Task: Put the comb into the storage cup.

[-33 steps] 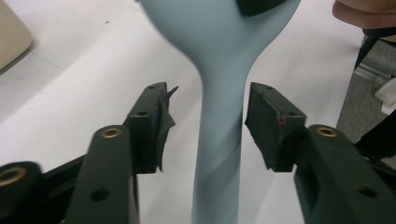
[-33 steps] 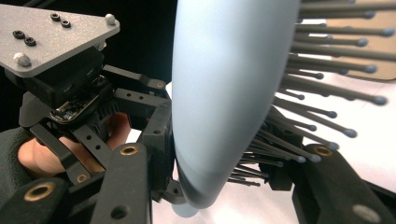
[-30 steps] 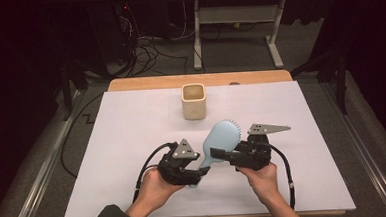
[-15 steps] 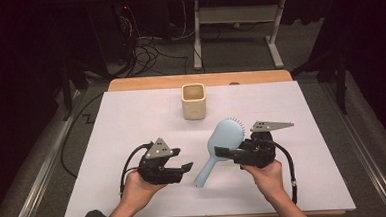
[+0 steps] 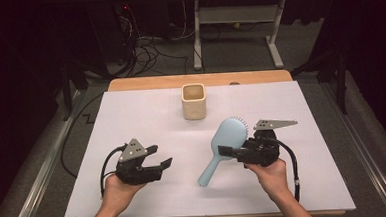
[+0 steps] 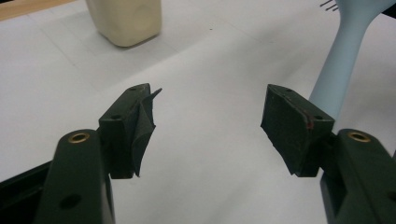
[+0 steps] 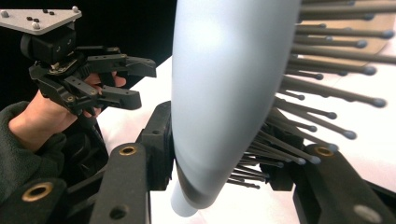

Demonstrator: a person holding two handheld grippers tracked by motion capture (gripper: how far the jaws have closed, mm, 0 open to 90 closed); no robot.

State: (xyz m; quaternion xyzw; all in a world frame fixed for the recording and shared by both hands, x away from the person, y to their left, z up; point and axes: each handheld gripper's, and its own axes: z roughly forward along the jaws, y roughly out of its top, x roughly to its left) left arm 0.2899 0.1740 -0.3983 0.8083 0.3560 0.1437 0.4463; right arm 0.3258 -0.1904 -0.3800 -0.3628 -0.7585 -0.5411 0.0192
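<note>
Right gripper (image 5: 232,153) is pinching the light-blue hairbrush (image 5: 223,147) at its head, handle slanting down over the white table (image 5: 131,116). Left gripper (image 5: 158,158), jaws just opening, empty, is hanging nearby. Brush looks light, stiff, smooth-backed; gripping the neck seems surest.

No legible text, label, brand, number or sign in any view. Checked: the light blue hairbrush (image 5: 224,146), plain on back and handle; the cream cup (image 5: 193,101), unmarked on its walls; the white counter (image 5: 131,121), blank. The grey plates on the grippers carry only screw heads, no lettering.
</note>
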